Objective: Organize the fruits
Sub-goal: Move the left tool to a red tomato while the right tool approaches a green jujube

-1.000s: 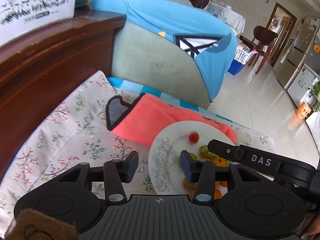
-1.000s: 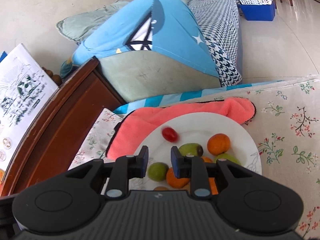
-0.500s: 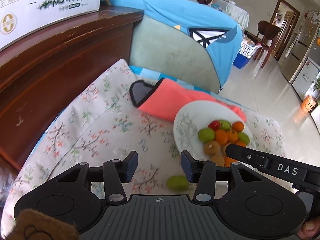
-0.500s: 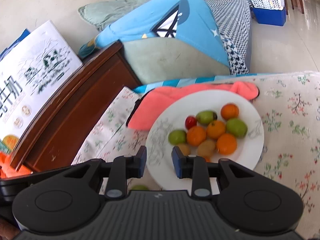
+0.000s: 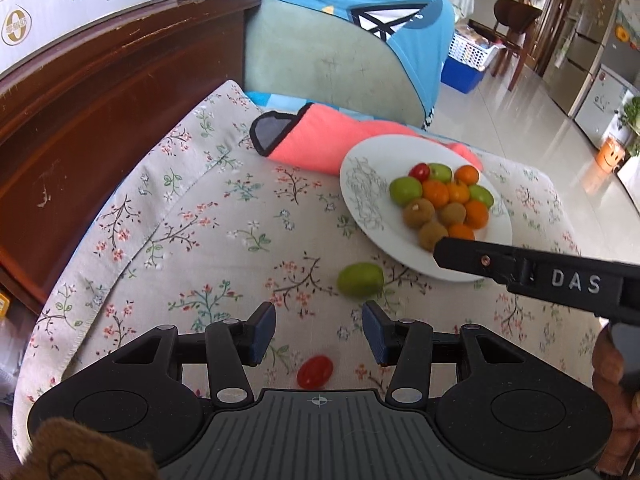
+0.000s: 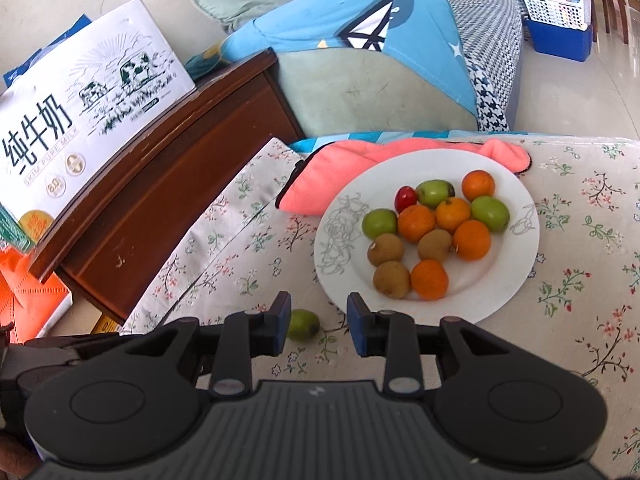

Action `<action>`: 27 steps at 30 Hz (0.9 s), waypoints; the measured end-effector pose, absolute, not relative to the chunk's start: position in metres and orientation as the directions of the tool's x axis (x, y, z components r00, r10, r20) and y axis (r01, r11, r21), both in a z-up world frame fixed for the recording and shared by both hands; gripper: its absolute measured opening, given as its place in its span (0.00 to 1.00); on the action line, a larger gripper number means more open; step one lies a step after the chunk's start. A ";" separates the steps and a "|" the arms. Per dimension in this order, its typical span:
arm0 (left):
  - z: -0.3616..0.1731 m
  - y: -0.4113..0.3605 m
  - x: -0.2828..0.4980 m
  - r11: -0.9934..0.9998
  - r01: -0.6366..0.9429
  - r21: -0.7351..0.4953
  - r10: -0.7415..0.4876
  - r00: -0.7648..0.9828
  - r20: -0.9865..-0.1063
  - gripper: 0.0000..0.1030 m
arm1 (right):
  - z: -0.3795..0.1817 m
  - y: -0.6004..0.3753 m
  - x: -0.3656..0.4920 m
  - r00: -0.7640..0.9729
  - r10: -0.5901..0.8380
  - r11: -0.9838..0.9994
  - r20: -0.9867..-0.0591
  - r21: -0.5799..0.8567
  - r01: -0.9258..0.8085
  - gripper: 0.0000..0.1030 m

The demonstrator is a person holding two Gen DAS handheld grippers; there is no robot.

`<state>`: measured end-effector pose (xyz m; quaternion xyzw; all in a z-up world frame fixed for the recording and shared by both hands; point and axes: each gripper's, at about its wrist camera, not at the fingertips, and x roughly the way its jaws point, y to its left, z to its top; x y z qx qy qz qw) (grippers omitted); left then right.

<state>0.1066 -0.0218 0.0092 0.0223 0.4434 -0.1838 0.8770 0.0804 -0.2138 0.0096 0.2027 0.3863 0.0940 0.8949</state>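
Listing: floral cloth (image 5: 192, 216); white plate (image 5: 360, 196) heaped with fruit; your left gripper (image 5: 319, 330), spread, empty; right gripper (image 6: 319, 320), spread, empty; green fruit (image 5: 360, 281) just ahead-right of left gripper, long axis crosswise; cherry tomato (image 5: 315, 371) beneath it

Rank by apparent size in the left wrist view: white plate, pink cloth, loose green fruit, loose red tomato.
1. white plate
2. pink cloth, partly under the plate, so unsure
3. loose green fruit
4. loose red tomato, smallest though nearest the camera
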 end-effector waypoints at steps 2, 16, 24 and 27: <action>0.008 -0.020 0.105 0.931 0.346 -0.119 -0.300 0.536 -0.789 0.46 | 0.008 -0.212 0.081 0.680 0.326 0.901 -0.657 0.433 -0.013 0.32; -0.003 -0.008 0.100 0.935 0.344 -0.091 -0.268 0.513 -0.815 0.48 | -0.004 -0.192 0.088 0.652 0.328 0.926 -0.683 0.368 -0.081 0.32; -0.009 0.007 0.101 0.943 0.316 -0.102 -0.255 0.494 -0.831 0.48 | -0.014 -0.178 0.097 0.639 0.341 0.930 -0.690 0.349 -0.119 0.32; -0.010 0.007 0.100 0.938 0.330 -0.102 -0.262 0.488 -0.832 0.48 | -0.019 -0.172 0.100 0.636 0.331 0.935 -0.697 0.331 -0.125 0.32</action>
